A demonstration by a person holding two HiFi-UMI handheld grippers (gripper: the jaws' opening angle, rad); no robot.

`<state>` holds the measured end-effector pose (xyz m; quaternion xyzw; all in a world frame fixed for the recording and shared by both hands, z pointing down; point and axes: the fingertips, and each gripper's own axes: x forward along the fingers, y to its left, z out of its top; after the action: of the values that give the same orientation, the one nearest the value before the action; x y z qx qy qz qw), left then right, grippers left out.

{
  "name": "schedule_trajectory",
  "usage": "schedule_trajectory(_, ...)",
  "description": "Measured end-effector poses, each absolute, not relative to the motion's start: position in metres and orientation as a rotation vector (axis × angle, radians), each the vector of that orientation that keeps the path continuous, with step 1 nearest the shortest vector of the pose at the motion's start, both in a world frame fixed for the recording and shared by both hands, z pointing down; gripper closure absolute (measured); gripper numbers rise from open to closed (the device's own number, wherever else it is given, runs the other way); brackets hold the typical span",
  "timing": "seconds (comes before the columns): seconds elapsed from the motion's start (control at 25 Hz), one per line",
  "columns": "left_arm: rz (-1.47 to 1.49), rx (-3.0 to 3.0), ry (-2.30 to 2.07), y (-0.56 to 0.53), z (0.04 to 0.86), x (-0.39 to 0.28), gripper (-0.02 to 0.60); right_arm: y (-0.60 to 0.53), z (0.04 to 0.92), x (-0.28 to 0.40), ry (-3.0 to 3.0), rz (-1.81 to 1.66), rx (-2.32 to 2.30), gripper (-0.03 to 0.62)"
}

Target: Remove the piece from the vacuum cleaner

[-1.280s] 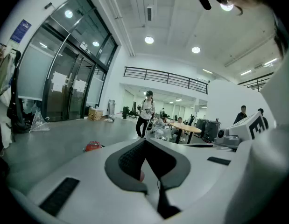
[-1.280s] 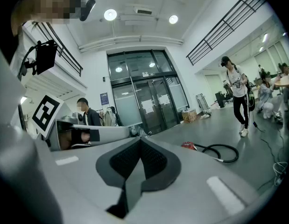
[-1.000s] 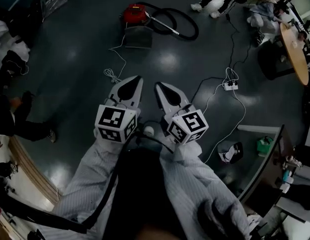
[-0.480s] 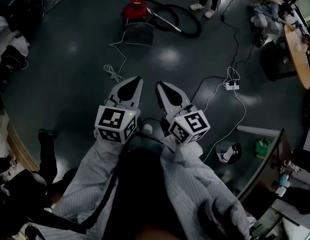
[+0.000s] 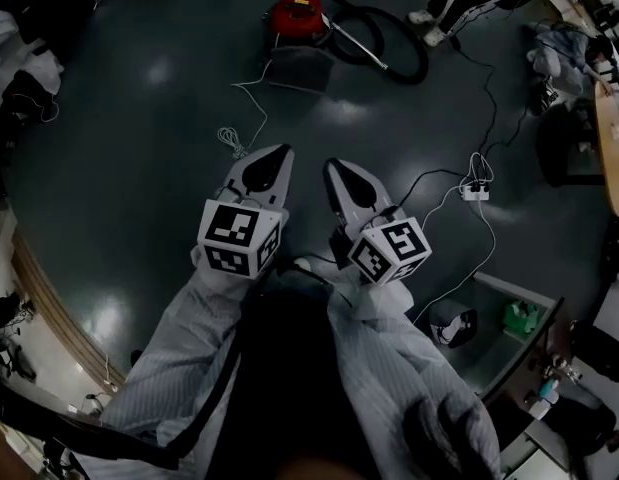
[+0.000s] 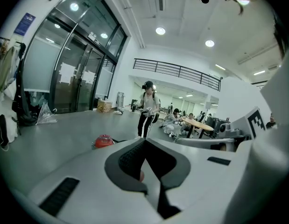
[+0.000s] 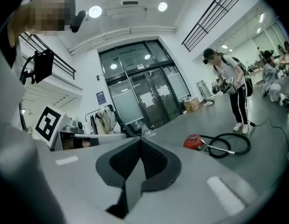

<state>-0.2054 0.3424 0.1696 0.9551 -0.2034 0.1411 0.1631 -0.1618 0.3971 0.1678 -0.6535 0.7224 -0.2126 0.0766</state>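
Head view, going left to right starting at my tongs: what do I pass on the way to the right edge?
Left tongs → right tongs → white power strip → green container → wooden table.

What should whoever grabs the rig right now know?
Left claw: shut, empty. Right claw: shut, empty. They are held side by side in front of the person, pointing toward the vacuum cleaner.
The red vacuum cleaner sits on the floor well ahead, likely out of reach. Its hose loops to its right, and a white cord trails toward the claws.
Done: nothing, vacuum untouched.
Left: walk up, open a claw, take the piece off. Which piece can't be told from here.
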Motion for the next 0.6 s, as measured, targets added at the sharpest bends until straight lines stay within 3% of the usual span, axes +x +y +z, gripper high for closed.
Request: schedule_trajectory(0.6,0.558,2.67,-0.513,0.094,0.222,-0.106,0.577,0.167,0.222,-0.029,2.118,-0.774,-2.107,0.592)
